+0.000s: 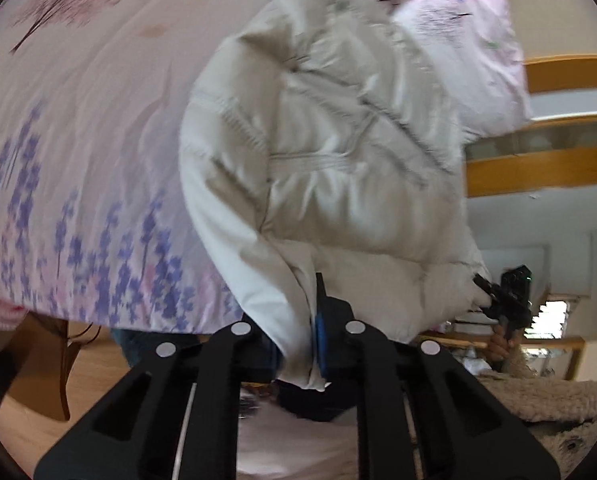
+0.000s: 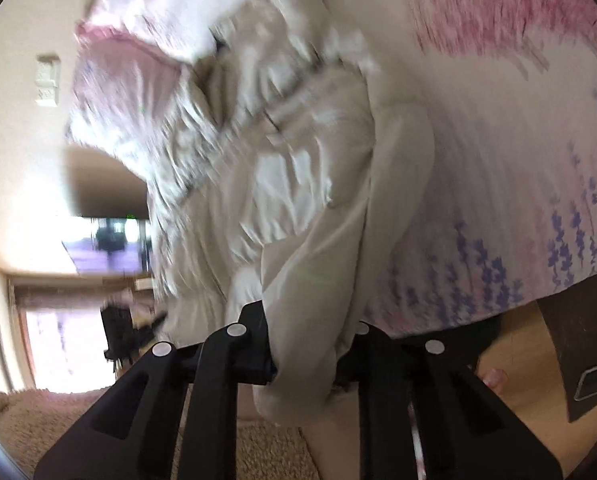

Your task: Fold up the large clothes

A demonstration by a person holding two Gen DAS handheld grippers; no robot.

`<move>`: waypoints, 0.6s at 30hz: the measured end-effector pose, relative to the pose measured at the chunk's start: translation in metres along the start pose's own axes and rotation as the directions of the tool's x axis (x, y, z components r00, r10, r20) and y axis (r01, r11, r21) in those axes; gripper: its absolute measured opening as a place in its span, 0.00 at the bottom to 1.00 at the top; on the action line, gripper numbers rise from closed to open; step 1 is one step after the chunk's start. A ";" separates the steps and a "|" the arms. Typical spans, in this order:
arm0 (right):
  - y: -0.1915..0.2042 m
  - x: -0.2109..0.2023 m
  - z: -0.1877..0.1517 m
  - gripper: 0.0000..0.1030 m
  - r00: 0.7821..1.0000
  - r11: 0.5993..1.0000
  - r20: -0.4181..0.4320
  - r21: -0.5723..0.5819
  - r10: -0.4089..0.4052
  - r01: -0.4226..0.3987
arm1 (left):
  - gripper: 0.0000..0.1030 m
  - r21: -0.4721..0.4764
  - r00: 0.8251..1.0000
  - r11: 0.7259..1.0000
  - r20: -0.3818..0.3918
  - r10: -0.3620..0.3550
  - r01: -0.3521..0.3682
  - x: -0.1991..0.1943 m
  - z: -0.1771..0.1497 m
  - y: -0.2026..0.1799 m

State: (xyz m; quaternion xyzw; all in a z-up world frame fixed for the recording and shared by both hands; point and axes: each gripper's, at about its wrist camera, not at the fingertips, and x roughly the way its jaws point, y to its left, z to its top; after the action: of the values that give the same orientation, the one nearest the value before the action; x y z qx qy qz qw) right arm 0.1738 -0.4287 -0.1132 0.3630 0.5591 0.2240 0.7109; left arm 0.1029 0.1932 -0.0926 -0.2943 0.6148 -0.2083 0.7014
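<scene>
Item: cream-white quilted puffer jacket (image 1: 330, 152), padded, stitched in horizontal bands, lying on a bed covered by a pale pink sheet printed with purple flower sprays (image 1: 78, 200). Position: the jacket's long axis runs away from both grippers, from the hem at the near edge of the bed up toward a pink pillow (image 1: 470, 60) at the far end; the near hem is raised off the sheet while the far part rests on it. Left gripper (image 1: 316, 344): black frame with blue pads, closed tight on a fold of hem fabric, which bunches between the pads and hangs below them. Right gripper (image 2: 310, 356): closed on the opposite hem corner, the cloth wrapped over its jaws so that the pads themselves are hidden; in the left wrist view it appears at the jacket's right corner, held by a hand (image 1: 502, 344). Relation governing the next move: both grippers stand at the hem end, about equally near, one per corner, with the jacket body ahead and below; judged stage, hem lifted ready to carry forward over the body. Right wrist view blurred; finer detail not legible.
</scene>
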 end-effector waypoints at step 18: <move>0.079 -0.034 0.122 0.17 0.908 0.967 0.335 -0.062 0.253 -0.246 | 0.12 0.009 0.918 0.976 0.339 -0.208 0.218 -0.053 0.105 -0.062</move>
State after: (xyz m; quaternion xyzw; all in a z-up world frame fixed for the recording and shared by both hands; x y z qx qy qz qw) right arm 0.2887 -0.4353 -0.0173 0.4581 0.3747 0.2520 0.7657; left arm 0.2025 0.1983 -0.0044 -0.4011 0.4527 -0.2209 0.7651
